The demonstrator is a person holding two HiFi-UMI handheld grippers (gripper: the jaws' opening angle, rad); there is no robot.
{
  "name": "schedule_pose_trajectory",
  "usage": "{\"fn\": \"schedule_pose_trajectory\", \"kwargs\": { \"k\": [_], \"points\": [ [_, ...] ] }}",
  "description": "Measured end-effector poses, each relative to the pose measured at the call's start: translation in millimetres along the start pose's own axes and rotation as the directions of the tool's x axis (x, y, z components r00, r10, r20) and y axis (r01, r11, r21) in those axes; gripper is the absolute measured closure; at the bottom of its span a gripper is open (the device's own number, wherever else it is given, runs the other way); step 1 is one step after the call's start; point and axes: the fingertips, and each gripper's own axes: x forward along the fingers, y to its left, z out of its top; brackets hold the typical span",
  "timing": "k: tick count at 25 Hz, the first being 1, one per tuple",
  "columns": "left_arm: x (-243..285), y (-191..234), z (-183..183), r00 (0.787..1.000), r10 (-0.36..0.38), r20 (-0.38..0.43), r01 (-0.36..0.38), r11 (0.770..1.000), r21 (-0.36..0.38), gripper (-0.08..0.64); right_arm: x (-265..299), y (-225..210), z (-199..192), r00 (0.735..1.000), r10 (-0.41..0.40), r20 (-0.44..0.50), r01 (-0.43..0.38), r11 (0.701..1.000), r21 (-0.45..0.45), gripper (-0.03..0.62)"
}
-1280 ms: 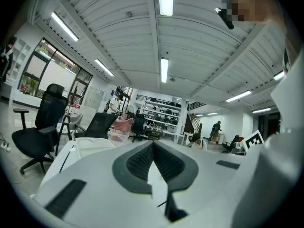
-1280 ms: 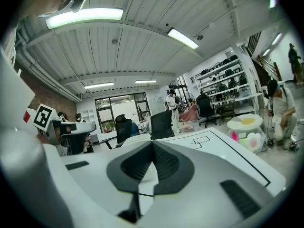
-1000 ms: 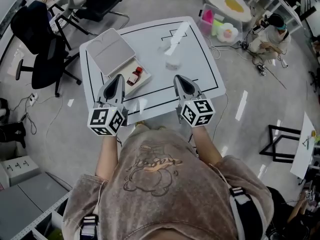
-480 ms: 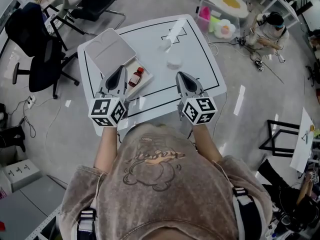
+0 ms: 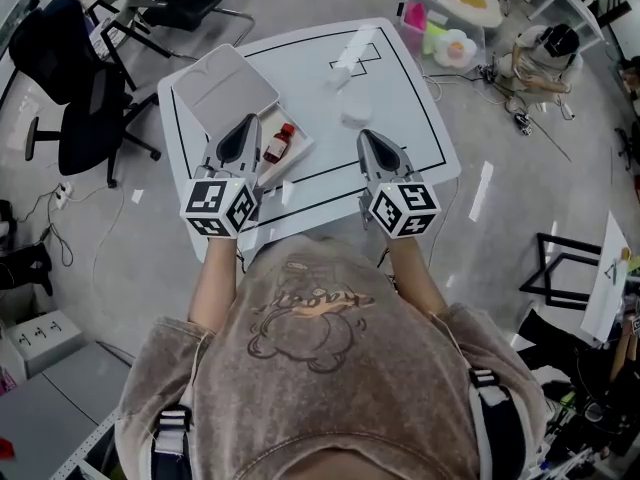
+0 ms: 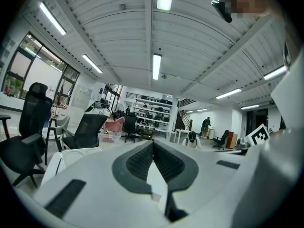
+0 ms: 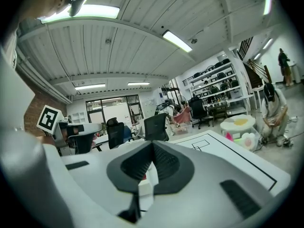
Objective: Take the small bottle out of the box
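A small brown bottle (image 5: 277, 144) with a red cap lies in the tray of an open white box (image 5: 300, 151), whose lid (image 5: 224, 92) leans back at the far left of the white table (image 5: 400, 98). My left gripper (image 5: 242, 134) is shut and empty, its tip just left of the bottle, over the box. In the left gripper view its pads (image 6: 140, 161) meet with nothing between them. My right gripper (image 5: 371, 146) hovers over the table to the right of the box, also shut and empty. In its own view the right gripper (image 7: 152, 145) points level across the table (image 7: 228, 151).
A pale translucent object (image 5: 354, 108) rests on the table's far middle. Black office chairs (image 5: 75, 88) stand left of the table. A clear bin of colourful toys (image 5: 440, 36) and a person sitting on the floor (image 5: 548, 53) are at the far right.
My left gripper has moved forward, from short of the box to beside the bottle. The right gripper has hardly moved. Both stay shut.
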Motion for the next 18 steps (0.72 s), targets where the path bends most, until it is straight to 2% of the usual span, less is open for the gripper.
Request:
{"fn": "schedule_pose_trajectory", "kwargs": {
  "k": [3, 5, 11, 14, 16, 18],
  "points": [
    [1, 2, -3, 1.000, -0.010, -0.014, 0.010, 1.000, 0.000, 0.547, 2, 1, -3, 1.000, -0.001, -0.006, 0.001, 1.000, 0.004, 0.597],
    [2, 3, -5, 1.000, -0.017, -0.023, 0.017, 1.000, -0.005, 0.477, 3, 2, -6, 1.000, 0.000, -0.011, 0.000, 1.000, 0.006, 0.597],
    [9, 7, -18, 0.996, -0.038, -0.075, 0.038, 0.999, -0.008, 0.429, 3, 2, -9, 1.000, -0.011, -0.011, 0.011, 1.000, 0.011, 0.597],
    [17, 4, -30, 0.989, -0.080, -0.128, 0.077, 0.997, -0.026, 0.368, 2, 1, -10, 1.000, -0.016, -0.014, 0.016, 1.000, 0.013, 0.597],
    [25, 2, -40, 0.979, -0.116, -0.167, 0.110, 0.993, -0.047, 0.276, 2, 0, -10, 1.000, -0.020, -0.016, 0.020, 1.000, 0.015, 0.597],
    [30, 3, -51, 0.970, -0.129, -0.206, 0.121, 0.991, -0.049, 0.259, 2, 0, -11, 1.000, -0.022, -0.017, 0.022, 1.000, 0.017, 0.597]
  ]
}}
